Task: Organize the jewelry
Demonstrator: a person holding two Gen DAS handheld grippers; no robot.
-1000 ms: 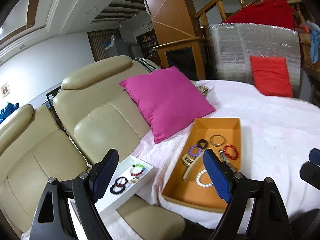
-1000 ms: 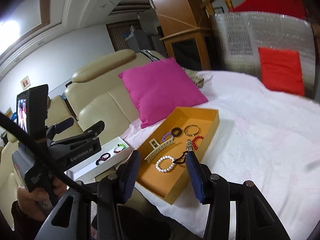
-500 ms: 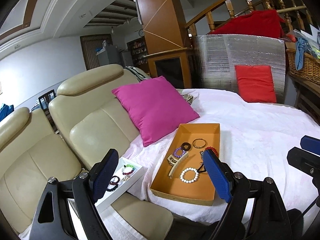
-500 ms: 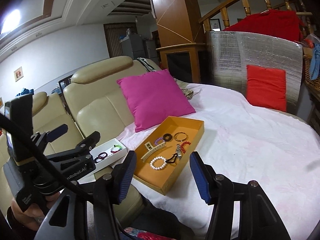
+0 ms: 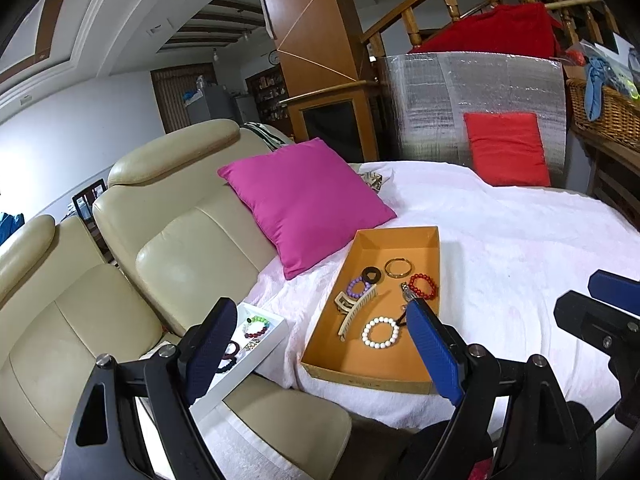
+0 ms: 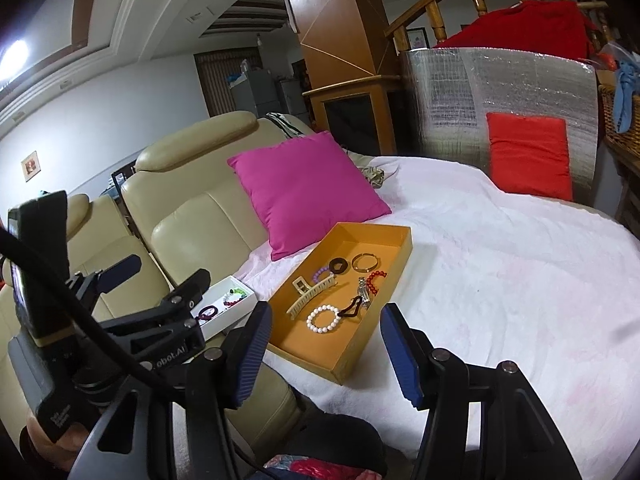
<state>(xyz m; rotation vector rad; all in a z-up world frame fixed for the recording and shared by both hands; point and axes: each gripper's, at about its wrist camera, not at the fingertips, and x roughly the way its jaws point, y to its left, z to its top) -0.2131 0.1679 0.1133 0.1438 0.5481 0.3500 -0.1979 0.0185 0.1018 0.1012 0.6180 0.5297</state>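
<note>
Both grippers, left [image 5: 320,344] and right [image 6: 326,346], hang empty and spread, the orange tray [image 6: 400,250] lying lengthwise ahead, nearer the right one.

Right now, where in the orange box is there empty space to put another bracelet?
The far end of the orange box, beyond the gold bangle, is bare. So is the near end, in front of the white bead bracelet. The middle is crowded: hair claw, purple bracelet, red bracelet, black ring.

White blanket [image 5: 520,264] carries orange tray [image 5: 434,256], pink cushion [image 5: 308,204], red cushion [image 5: 506,148].
</note>
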